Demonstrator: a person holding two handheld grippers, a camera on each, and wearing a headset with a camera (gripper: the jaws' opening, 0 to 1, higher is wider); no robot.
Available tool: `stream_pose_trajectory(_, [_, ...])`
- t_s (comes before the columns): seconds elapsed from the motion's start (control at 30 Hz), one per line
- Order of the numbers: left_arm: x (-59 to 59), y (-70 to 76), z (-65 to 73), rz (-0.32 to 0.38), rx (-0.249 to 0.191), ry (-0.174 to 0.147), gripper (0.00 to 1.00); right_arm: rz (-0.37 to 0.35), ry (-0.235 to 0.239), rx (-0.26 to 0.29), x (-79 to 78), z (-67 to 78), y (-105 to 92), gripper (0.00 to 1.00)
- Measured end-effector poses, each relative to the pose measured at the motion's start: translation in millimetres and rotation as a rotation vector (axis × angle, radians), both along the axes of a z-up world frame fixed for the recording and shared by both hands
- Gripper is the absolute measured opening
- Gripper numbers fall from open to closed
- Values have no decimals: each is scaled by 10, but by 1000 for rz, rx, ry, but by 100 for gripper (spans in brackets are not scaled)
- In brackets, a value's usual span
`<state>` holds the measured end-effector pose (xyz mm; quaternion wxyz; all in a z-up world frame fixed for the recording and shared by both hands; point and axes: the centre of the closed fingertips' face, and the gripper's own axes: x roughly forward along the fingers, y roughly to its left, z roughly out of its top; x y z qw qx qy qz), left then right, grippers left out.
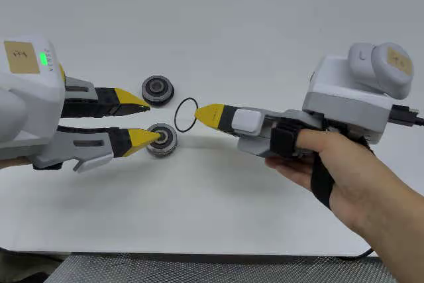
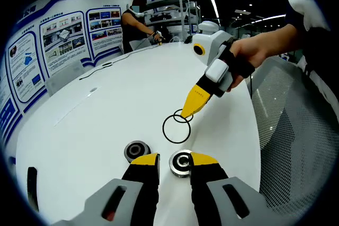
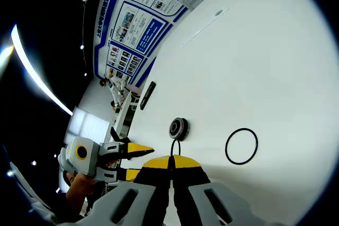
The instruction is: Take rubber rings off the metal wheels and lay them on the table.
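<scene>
Rubber rings: the loose ring (image 1: 175, 116), a thin black circle, lies flat on the table (image 1: 252, 31) between the two grippers; the pinched ring (image 3: 171, 145) stands as a narrow loop at the right gripper (image 1: 201, 116), whose yellow tips are pressed together on it. A hand (image 1: 344, 170), with a black strap across it, holds that gripper roughly level, pointing at the left gripper (image 1: 152, 121). The left gripper's jaws are apart, and the near wheel (image 1: 164, 140) sits between their tips in the left gripper view. The far wheel (image 1: 158, 89) is just beside the upper tip. Both wheels are round, dark-rimmed metal discs. The table is smooth and white.
</scene>
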<state>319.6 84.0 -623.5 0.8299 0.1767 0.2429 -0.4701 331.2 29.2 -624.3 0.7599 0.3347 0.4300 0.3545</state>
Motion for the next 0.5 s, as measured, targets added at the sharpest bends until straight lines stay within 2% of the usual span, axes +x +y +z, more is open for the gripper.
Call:
stream_pose_trajectory(0.37, [67,-1,93,25,-39,-13,22,-129,38,-47,161,-109,-349,2])
stream_pose_trajectory(0.47, [64,0,67,21,-23,-12,22,-148,40,-67,177,-151,-436,2])
stream_pose_trajectory(0.5, [57,4,51,19,-14,-11,22,-144,33,-89,176,-182,-471,2])
